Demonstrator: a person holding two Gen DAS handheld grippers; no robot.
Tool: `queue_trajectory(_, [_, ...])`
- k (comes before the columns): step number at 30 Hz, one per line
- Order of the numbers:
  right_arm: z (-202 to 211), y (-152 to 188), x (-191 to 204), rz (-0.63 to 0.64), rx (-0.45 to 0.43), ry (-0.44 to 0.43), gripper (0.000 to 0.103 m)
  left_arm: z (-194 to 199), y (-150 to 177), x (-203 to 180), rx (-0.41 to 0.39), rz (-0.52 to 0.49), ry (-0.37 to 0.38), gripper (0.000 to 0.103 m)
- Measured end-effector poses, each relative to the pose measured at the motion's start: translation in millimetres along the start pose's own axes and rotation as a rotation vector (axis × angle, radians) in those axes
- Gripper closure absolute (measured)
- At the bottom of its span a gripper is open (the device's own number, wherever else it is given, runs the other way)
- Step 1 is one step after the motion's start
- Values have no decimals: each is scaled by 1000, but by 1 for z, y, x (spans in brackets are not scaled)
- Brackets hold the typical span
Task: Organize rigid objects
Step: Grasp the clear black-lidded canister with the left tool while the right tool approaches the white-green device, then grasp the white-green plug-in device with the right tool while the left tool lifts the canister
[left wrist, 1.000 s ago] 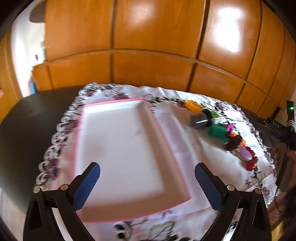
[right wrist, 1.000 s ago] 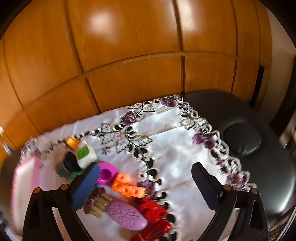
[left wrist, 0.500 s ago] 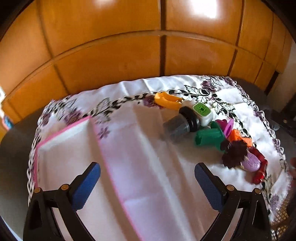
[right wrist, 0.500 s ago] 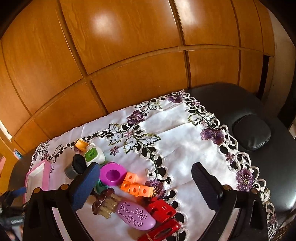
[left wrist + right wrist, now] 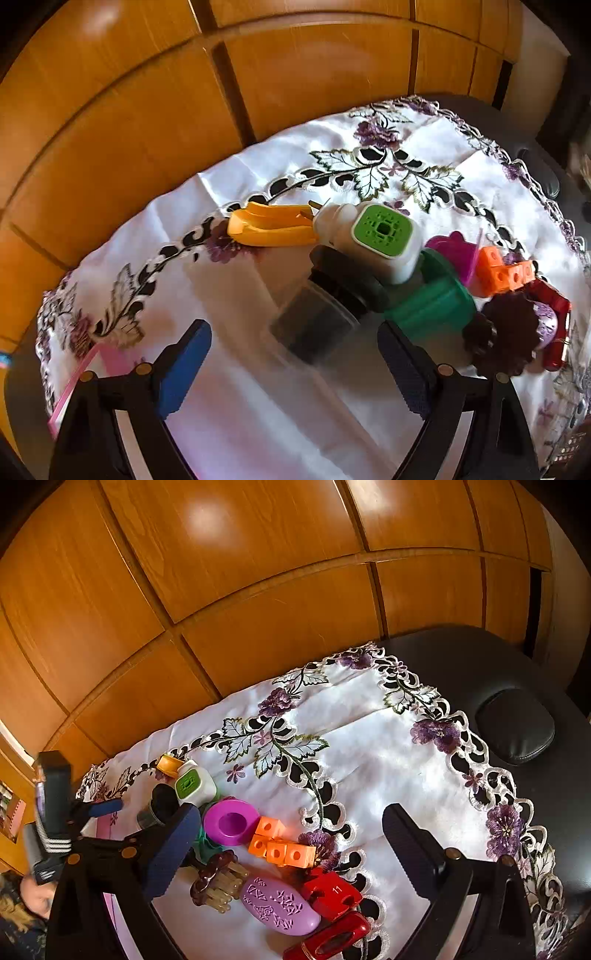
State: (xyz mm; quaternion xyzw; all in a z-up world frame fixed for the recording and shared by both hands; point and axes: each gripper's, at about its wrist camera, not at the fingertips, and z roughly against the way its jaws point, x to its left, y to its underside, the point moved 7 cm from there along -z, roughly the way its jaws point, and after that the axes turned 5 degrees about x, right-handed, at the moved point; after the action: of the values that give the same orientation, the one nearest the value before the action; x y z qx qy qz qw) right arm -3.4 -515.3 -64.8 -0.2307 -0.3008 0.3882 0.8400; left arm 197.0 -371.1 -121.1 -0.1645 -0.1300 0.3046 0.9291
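Jar: dark, black-lidded, lying on its side before you.
Your left tongs: closing, gripping nothing.
Your right tongs: wide, empty.

White cloth with purple flowers and green leaves; orange cubes, lilac patterned oval, red clips, magenta cup, green-faced white plug, yellow scoop.

Left gripper: black frame, blue ribbed pads, brass screws at 7 and 5 o'clock. Right gripper: same black frame, dark blue pads, brass screws.
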Motion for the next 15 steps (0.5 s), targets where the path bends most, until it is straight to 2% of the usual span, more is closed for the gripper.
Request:
queue_trajectory(2, [-1,0,0,-2,1,-2,2,-10,-3,1,12,1,13,14])
queue_trajectory(3, [-1,0,0,-1,2,0,2,-14,-3,0,19,4,27,25])
queue_trajectory(4, [-2,0,0,1,3,1,2,-18,-3,-2,32,8,47,44])
queue_trajectory(5, [-3,1,1,2,8,1,2,-21,-2,-4,47,13,61,43])
queue_trajectory(7, [-4,1,0,5,13,2,2,-19,2,-9,29,36,89,44])
queue_trajectory(9, [-4,1,1,9,14,3,9,-12,8,-12,15,69,120,44])
queue_trajectory(12, [-8,3,2,15,41,4,13,9,26,-12,-20,148,135,44])
queue_trajectory(15, [-10,6,5,33,56,2,14,35,49,-14,-61,182,145,44])
